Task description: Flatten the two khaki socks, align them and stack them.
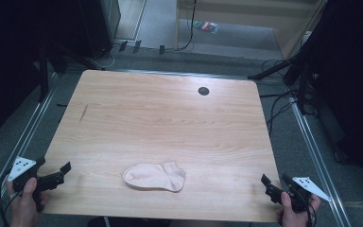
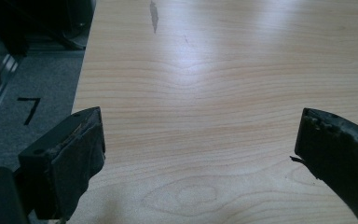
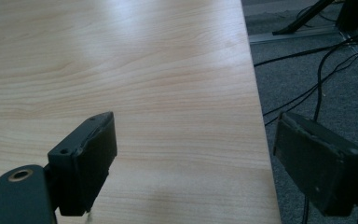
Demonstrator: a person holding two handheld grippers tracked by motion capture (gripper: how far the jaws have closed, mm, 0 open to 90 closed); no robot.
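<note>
A black "7" on the grey floor [image 2: 28, 109] beside the table's [image 2: 214, 93] left edge.

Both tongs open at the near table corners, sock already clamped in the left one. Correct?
Not quite. The left tongs are open with bare table between the jaws, as the left gripper view shows. In the high view the sock lies flat near the front edge, apart from both. The right tongs are open too.
</note>
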